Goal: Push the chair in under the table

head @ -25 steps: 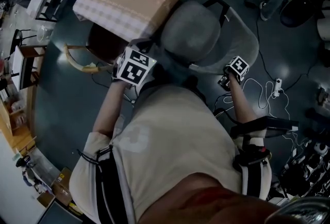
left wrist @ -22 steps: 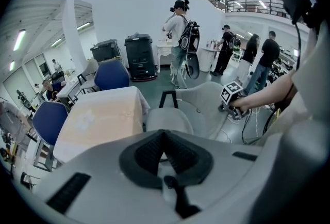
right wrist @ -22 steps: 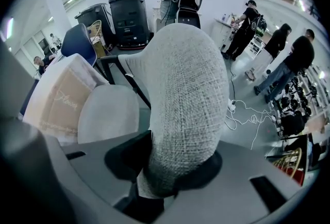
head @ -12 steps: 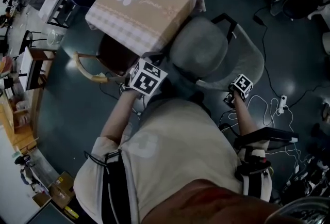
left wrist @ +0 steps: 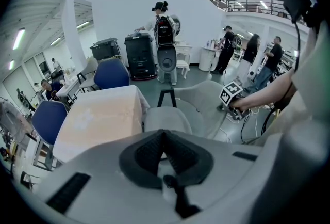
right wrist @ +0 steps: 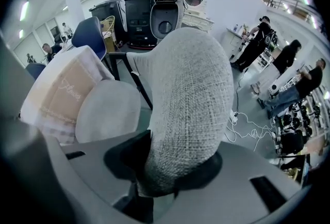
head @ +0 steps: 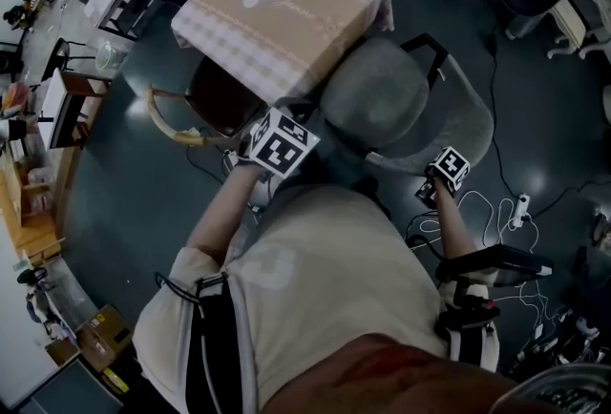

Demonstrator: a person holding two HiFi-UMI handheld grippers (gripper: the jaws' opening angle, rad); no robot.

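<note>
Dark floor (head: 134, 212), beige-clothed counter (head: 286, 11): the grey cloth chair (head: 374, 99) sits at its edge, hardly under yet. My right hand-held gripper (right wrist: 170, 169) squeezes its back; the left hand-held gripper (left wrist: 165, 155) is closed, empty.

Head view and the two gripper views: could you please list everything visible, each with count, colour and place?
chair: one, grey, before the person, seat beside the table's corner.
table: one, beige flowered cloth, beyond the chair.
blue chairs: two, blue, behind the table.
wooden chair: one, brown, at the table's left side.
power strip: one, white, floor at right.
people: several, mostly dark clothes, far background.
left gripper: one, grey, shut, empty, left of the chair.
right gripper: one, grey, closed on the chair's backrest edge.
</note>
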